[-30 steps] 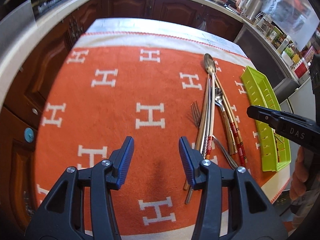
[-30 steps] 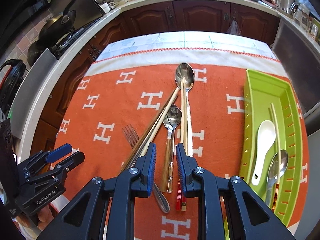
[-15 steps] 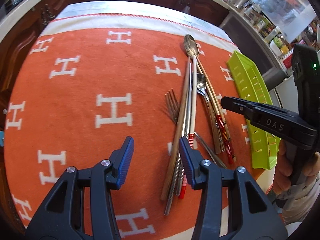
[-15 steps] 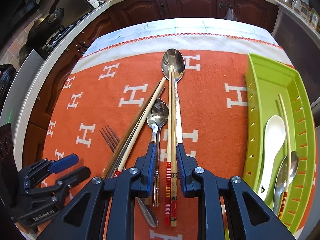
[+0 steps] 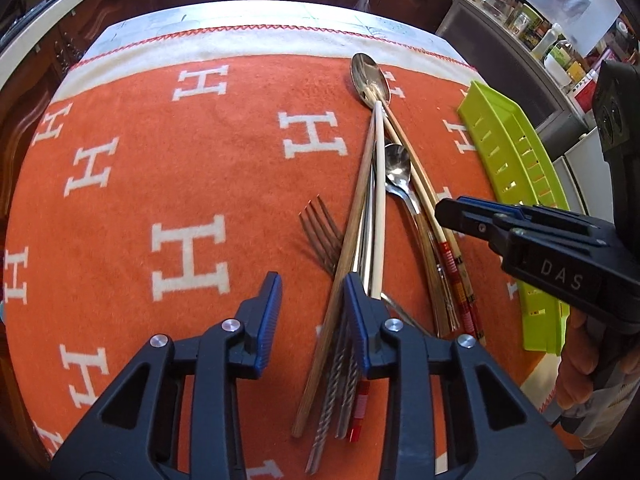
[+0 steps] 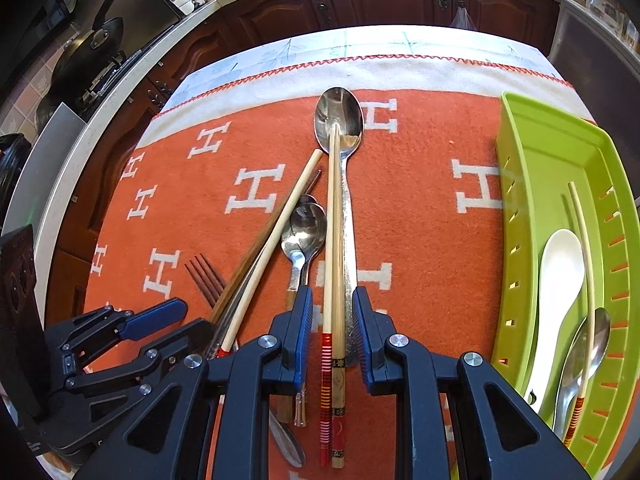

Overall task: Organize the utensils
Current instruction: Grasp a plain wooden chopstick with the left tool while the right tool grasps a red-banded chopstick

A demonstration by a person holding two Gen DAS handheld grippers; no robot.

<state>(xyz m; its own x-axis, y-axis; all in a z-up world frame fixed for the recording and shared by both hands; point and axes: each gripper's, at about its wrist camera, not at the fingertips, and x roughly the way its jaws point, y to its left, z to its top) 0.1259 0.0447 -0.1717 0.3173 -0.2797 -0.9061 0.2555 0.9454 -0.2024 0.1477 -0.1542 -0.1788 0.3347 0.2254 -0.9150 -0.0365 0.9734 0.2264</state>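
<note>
Loose utensils lie in a bundle on the orange cloth (image 5: 192,152): a long metal spoon (image 6: 340,116), two small spoons (image 6: 306,224), a copper fork (image 5: 320,228), a brown chopstick (image 5: 352,216), a pale chopstick (image 6: 280,232) and a red-ended chopstick pair (image 6: 333,240). My left gripper (image 5: 312,312) hovers at the bundle's left edge. Its jaws are closing, with the brown chopstick just inside the right finger and nothing pressed. My right gripper (image 6: 332,332) straddles the chopstick pair and the long spoon's handle, narrowly open. The green tray (image 6: 520,140) holds a white spoon (image 6: 560,264), a metal spoon and a chopstick.
The tray (image 5: 500,128) sits at the cloth's right edge. A person's hand (image 5: 580,368) holds the right gripper (image 5: 444,214). The left gripper (image 6: 180,324) sits low on the left in the right wrist view. Dark cabinets and a counter ring the table, and pans (image 6: 92,52) stand at the far left.
The left gripper moved right and down to the utensil bundle and its jaws narrowed. The right gripper sank until its fingers straddle the red-ended chopsticks.
</note>
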